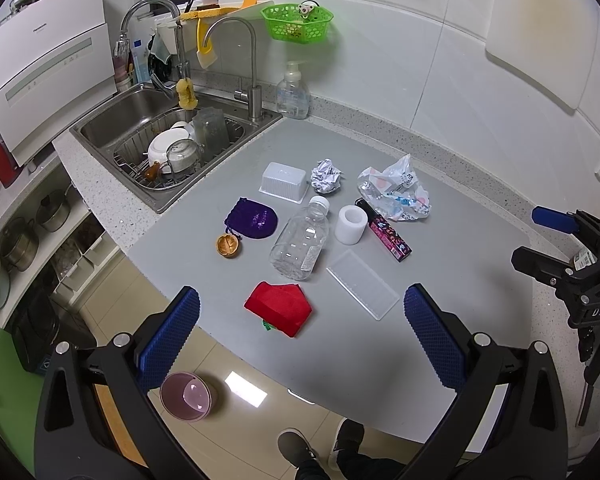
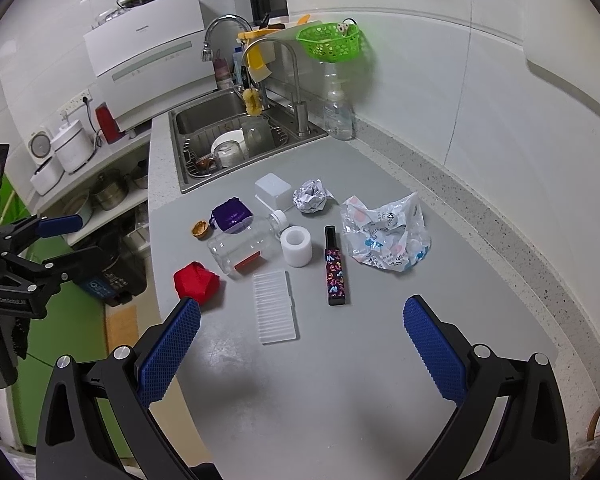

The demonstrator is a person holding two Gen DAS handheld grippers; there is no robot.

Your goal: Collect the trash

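On the grey countertop (image 1: 460, 280) lie a crumpled paper ball (image 1: 327, 176) (image 2: 310, 196), a crumpled plastic bag (image 1: 396, 190) (image 2: 384, 232), an empty clear bottle (image 1: 300, 240) (image 2: 248, 246), a walnut shell (image 1: 229, 245) (image 2: 201, 228), a red pouch (image 1: 279, 306) (image 2: 196, 281), a purple pouch (image 1: 253, 219) (image 2: 231, 215), a white roll (image 1: 351, 224) (image 2: 297, 246) and a dark patterned tube (image 1: 386, 232) (image 2: 333, 266). My left gripper (image 1: 300, 332) hangs open above the counter's front edge near the red pouch. My right gripper (image 2: 302, 340) is open over the counter, holding nothing.
A sink (image 1: 132, 120) (image 2: 204, 116) with a dish rack sits at the back left. An upturned white box (image 1: 284, 182) (image 2: 274, 190) and a flat white lid (image 1: 362, 288) (image 2: 275, 306) lie among the items. A pink bin (image 1: 186, 396) stands on the floor below; shoes (image 1: 296, 448) are visible.
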